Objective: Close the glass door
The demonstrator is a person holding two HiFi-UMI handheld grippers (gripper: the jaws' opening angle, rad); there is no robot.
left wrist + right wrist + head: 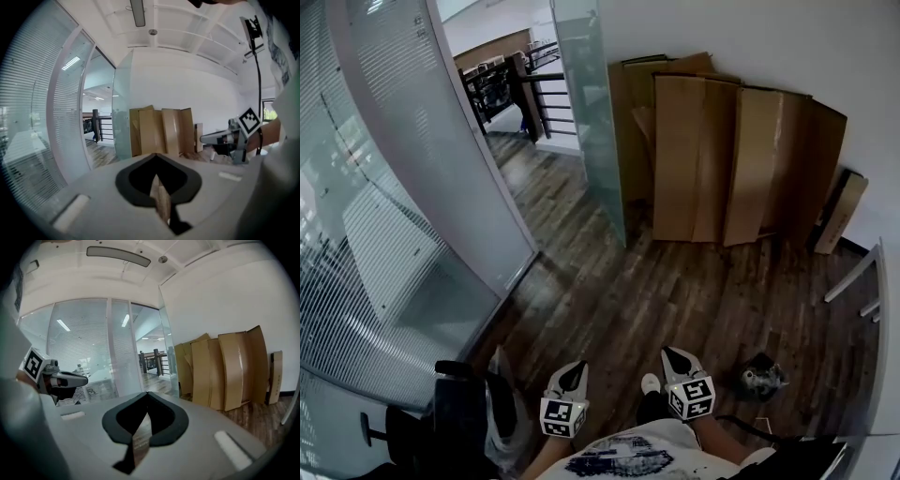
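Door (592, 122) stands open, edge-on, well ahead. Left tool (574, 370) and right tool (675, 356) both clenched, empty; neither clearly nearer.

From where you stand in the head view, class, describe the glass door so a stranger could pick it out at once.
Start at the white wall with tall cardboard sheets leaning on it. Just left of them, beside the doorway, stands the glass door, swung open into the room. Unlike the striped glass wall at the left, it is a plain, pale green pane.
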